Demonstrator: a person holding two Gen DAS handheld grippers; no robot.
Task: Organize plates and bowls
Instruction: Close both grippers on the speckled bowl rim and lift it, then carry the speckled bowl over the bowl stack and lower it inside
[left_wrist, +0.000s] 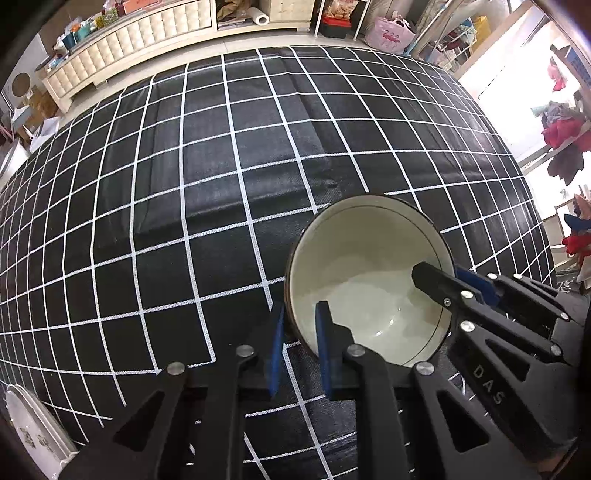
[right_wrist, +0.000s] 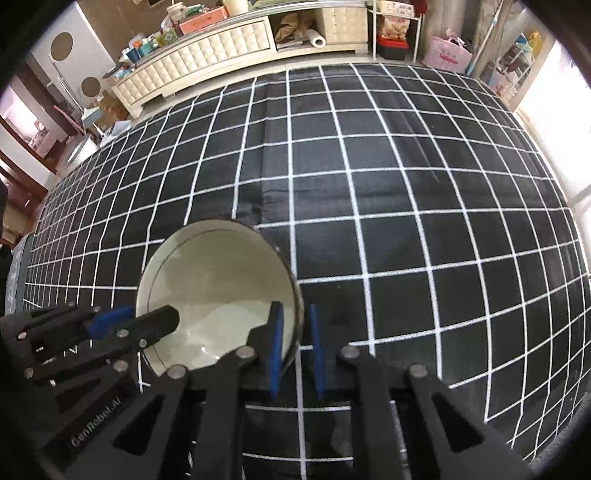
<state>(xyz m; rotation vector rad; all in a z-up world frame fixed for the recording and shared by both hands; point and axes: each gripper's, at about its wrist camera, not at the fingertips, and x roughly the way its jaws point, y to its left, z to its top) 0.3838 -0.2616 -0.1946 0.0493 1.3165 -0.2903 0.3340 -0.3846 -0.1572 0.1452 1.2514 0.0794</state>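
A cream bowl with a dark rim (left_wrist: 365, 273) sits over the black checked tablecloth; it also shows in the right wrist view (right_wrist: 214, 273). My left gripper (left_wrist: 300, 332) straddles the bowl's left rim, one blue pad inside and one outside, closed on it. My right gripper (right_wrist: 295, 332) straddles the bowl's right rim the same way. Each gripper shows in the other's view, the right one (left_wrist: 458, 280) and the left one (right_wrist: 122, 321). A white patterned plate (left_wrist: 33, 435) lies at the table's near left edge.
The black tablecloth with a white grid (right_wrist: 406, 206) covers the whole table. Beyond its far edge stands a cream tufted cabinet (right_wrist: 207, 62) with clutter on top, and shelves with bags at the right.
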